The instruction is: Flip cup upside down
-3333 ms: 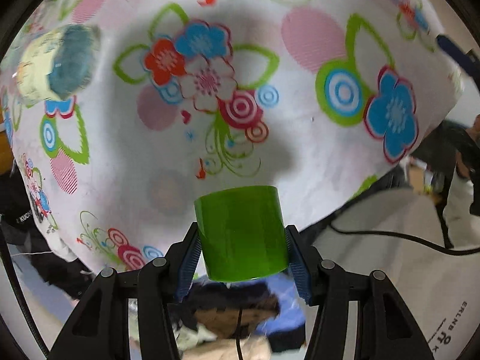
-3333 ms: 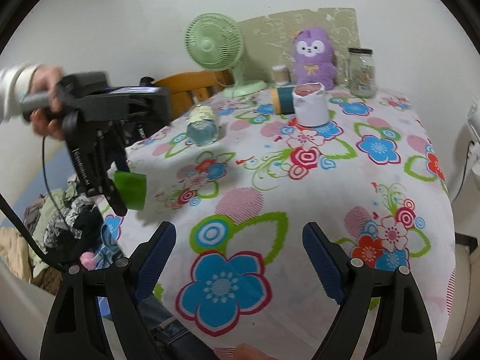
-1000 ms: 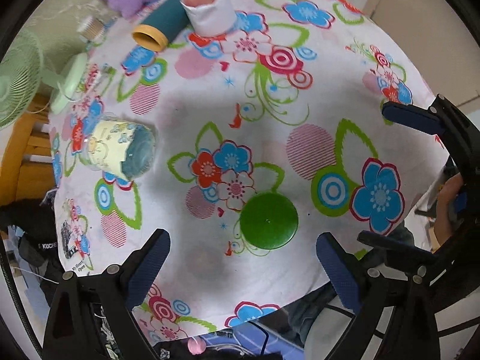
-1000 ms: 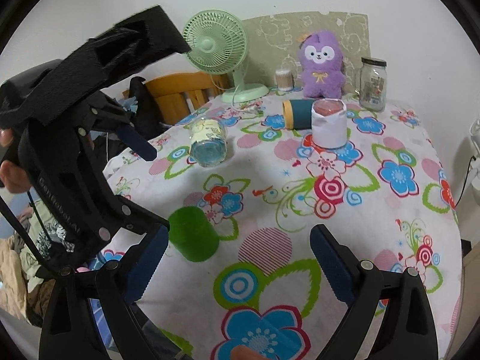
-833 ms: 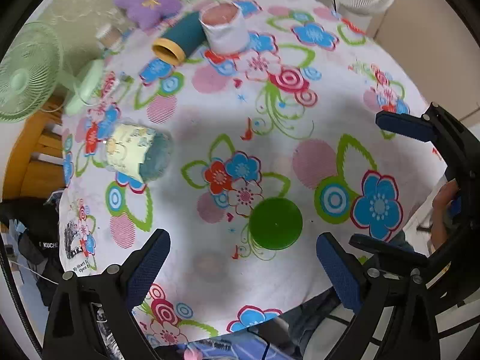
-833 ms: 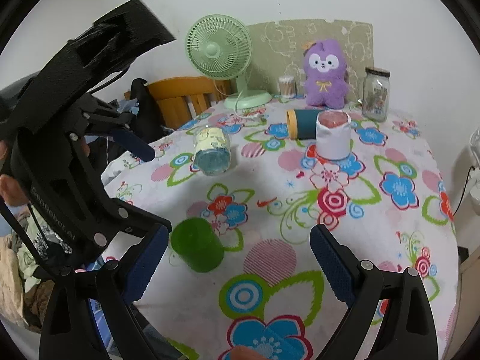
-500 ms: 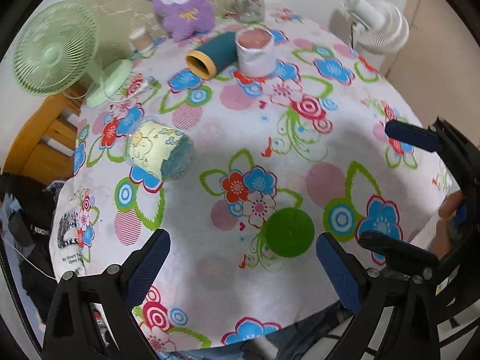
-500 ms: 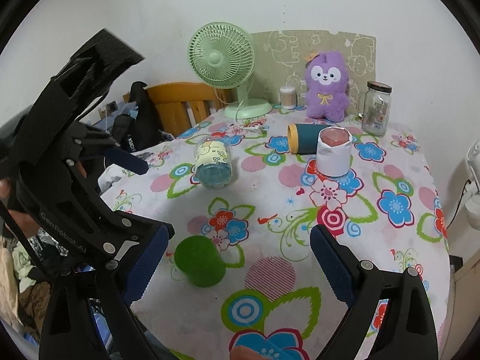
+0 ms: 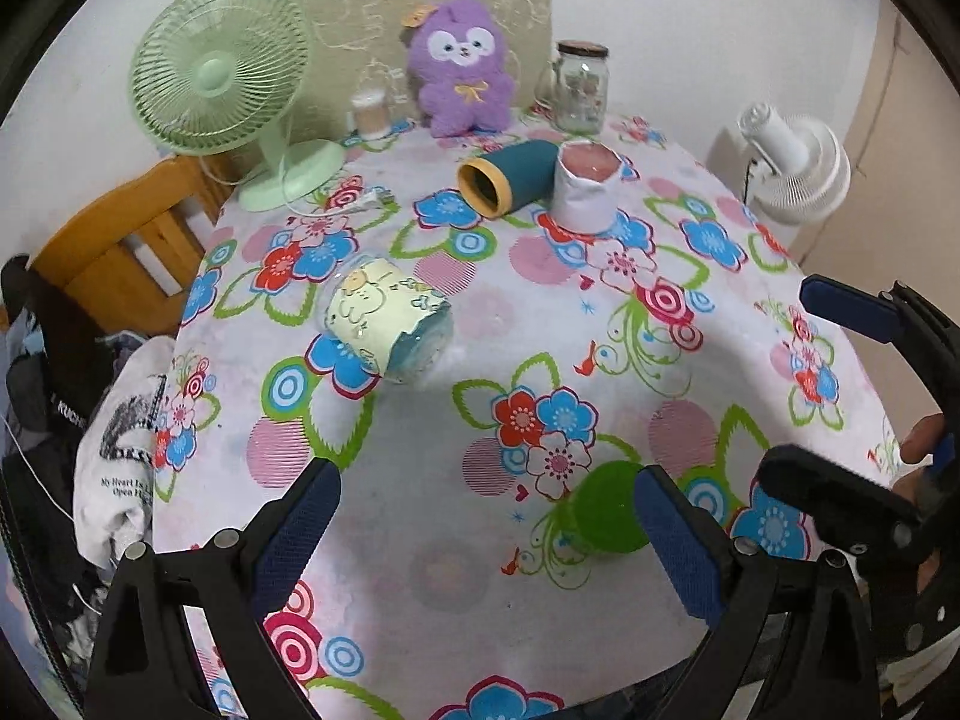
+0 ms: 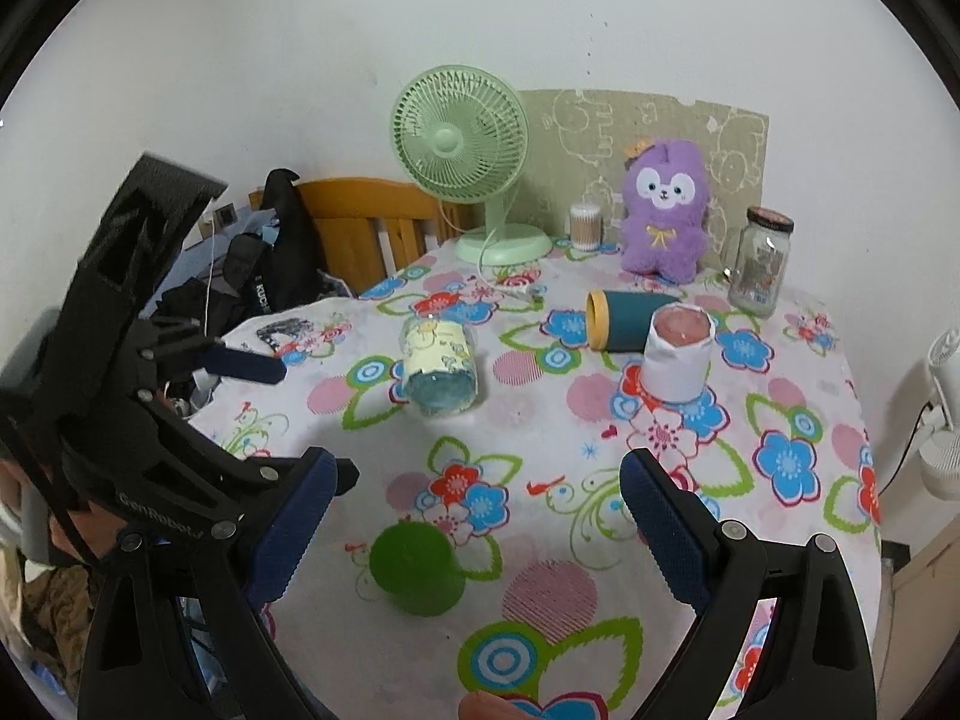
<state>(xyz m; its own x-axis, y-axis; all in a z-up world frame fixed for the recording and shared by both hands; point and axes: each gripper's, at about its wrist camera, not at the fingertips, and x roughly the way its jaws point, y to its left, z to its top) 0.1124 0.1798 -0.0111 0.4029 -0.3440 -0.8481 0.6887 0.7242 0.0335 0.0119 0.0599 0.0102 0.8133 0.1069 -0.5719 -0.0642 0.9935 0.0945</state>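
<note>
A cup (image 10: 418,567) stands upside down near the front edge of the table (image 10: 798,540). Behind it a jar (image 10: 441,369) lies on its side. Farther back right, a tube (image 10: 624,319) lies beside a roll (image 10: 677,360). A fan (image 10: 465,147), plush (image 10: 663,210) and glass jar (image 10: 761,261) line the rear.
</note>
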